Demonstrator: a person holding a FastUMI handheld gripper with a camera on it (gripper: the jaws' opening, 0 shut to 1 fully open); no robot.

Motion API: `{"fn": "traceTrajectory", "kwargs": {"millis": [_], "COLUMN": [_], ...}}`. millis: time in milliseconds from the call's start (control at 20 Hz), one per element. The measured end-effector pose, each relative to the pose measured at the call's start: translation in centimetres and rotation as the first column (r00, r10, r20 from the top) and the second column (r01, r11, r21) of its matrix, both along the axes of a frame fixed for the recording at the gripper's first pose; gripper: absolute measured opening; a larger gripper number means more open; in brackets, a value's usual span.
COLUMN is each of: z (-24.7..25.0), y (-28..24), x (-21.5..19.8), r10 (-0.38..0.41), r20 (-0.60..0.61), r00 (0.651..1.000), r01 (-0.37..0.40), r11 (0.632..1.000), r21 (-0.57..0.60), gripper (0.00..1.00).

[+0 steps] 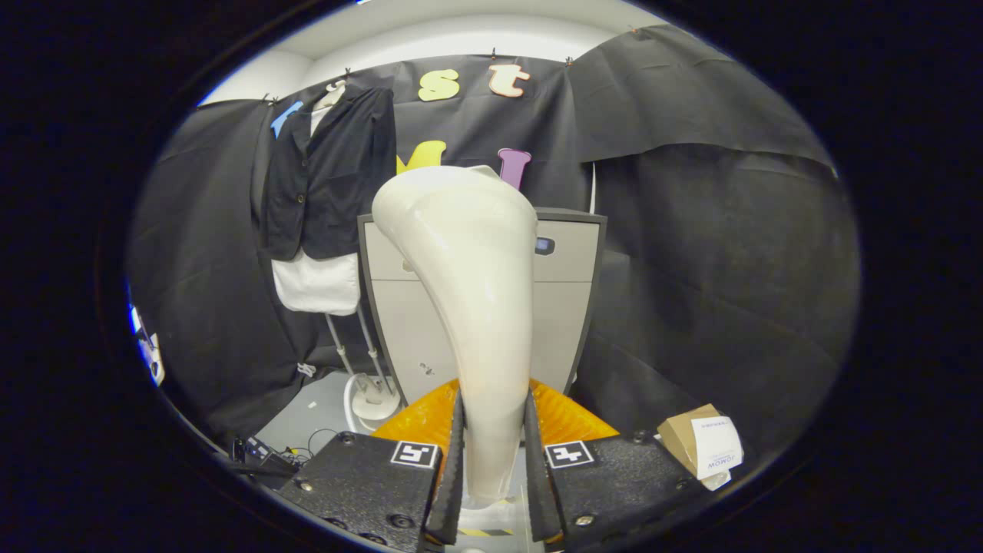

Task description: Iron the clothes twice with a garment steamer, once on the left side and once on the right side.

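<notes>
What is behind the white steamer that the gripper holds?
Behind the steamer, clamped in the gripper, stands a grey cabinet; the steamer covers its middle. The jacket hangs left of it.

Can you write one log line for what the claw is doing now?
claw: shut on steamer handle | black jacket: hanging beyond, not touched | ironing: not started

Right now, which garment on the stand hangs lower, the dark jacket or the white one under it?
The white garment: its hem shows below the dark jacket. The gripper is shut on the steamer.
</notes>
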State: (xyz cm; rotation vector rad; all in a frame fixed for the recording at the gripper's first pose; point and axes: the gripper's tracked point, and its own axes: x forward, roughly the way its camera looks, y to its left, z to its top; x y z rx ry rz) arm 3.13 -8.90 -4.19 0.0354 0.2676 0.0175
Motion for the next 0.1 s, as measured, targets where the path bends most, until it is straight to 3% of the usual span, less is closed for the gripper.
{"fn": "traceTrajectory", "kwargs": {"millis": [100], "z": [0.05], "y": [-0.13], "x": [-0.02], "r10": [-0.005], "r20": [0.003], "r00": [1.000], "r01": [0.005], "r11": [1.000], "r21": [-0.002], "gripper": [0.37]}}
